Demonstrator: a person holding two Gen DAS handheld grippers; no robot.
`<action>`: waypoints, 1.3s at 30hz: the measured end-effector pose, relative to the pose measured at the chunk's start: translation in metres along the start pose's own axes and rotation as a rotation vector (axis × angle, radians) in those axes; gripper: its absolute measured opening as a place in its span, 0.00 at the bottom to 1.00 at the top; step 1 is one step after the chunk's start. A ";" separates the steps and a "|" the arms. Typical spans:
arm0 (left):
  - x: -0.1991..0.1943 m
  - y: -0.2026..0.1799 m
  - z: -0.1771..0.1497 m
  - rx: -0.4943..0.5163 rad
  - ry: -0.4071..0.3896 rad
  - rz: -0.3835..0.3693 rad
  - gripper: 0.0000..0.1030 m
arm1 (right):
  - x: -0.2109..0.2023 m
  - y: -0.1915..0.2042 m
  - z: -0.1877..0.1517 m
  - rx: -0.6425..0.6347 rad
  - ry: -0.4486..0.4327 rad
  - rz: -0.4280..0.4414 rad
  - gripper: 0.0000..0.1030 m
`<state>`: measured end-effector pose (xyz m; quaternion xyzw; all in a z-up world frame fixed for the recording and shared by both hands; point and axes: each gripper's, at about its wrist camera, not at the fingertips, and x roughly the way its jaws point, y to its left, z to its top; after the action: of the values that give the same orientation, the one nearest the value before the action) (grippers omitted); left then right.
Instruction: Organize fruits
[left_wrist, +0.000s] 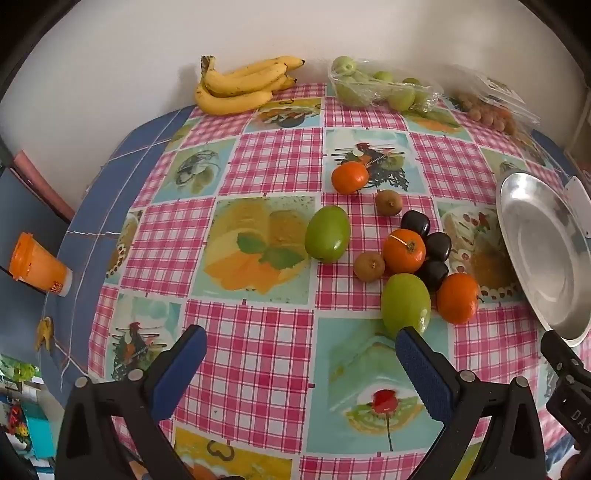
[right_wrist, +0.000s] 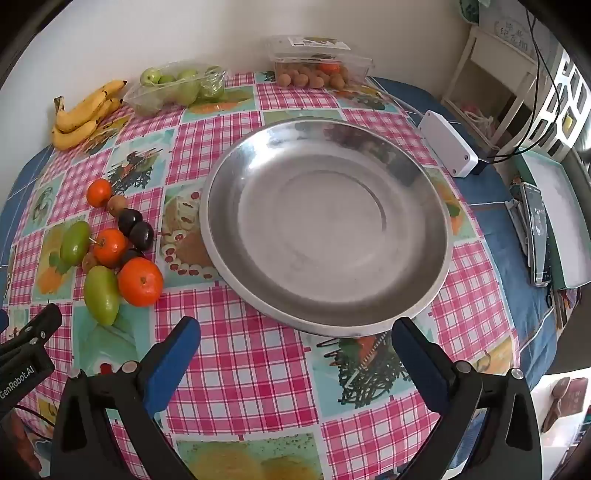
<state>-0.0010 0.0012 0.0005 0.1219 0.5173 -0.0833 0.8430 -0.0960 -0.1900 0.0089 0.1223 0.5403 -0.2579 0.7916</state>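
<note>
Loose fruit is lying in a cluster on the checked cloth of the desk (left_wrist: 258, 332), just left of the empty metal dish (right_wrist: 328, 229): three oranges, two green mangoes, dark plums and two small brown fruits. The near green mango (left_wrist: 405, 302) is sitting at the cluster's front edge, its long axis running roughly away from the camera, tilted a little; beside it, touching or nearly so, the near orange (left_wrist: 458, 297) is resting closest to the dish. The left gripper (left_wrist: 301, 354) is hovering over the desk with fingers spread wide and nothing between them; its right finger (left_wrist: 421, 369) is lining up just below that mango, so the fruit is lying ahead and to the right of the gap. The right gripper (right_wrist: 295, 350) is likewise released and empty, aimed at the dish's near rim, with the cluster well off to its left. Judgement: the left hand is nearer the fruit; a small shift right would centre the mango. Bananas (left_wrist: 240, 85) and packed fruit are staying out of reach along the back wall.
</note>
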 end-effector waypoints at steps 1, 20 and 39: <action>0.000 0.001 -0.002 0.004 0.009 -0.006 1.00 | 0.000 0.000 0.000 0.001 0.002 0.002 1.00; 0.001 -0.001 0.000 0.016 0.031 -0.004 1.00 | 0.002 0.002 0.000 0.003 0.008 -0.005 1.00; 0.001 0.000 0.000 0.016 0.031 -0.005 1.00 | 0.005 0.002 -0.002 -0.005 0.015 -0.007 1.00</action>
<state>-0.0008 0.0008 -0.0006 0.1289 0.5301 -0.0875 0.8335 -0.0950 -0.1889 0.0036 0.1203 0.5473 -0.2585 0.7869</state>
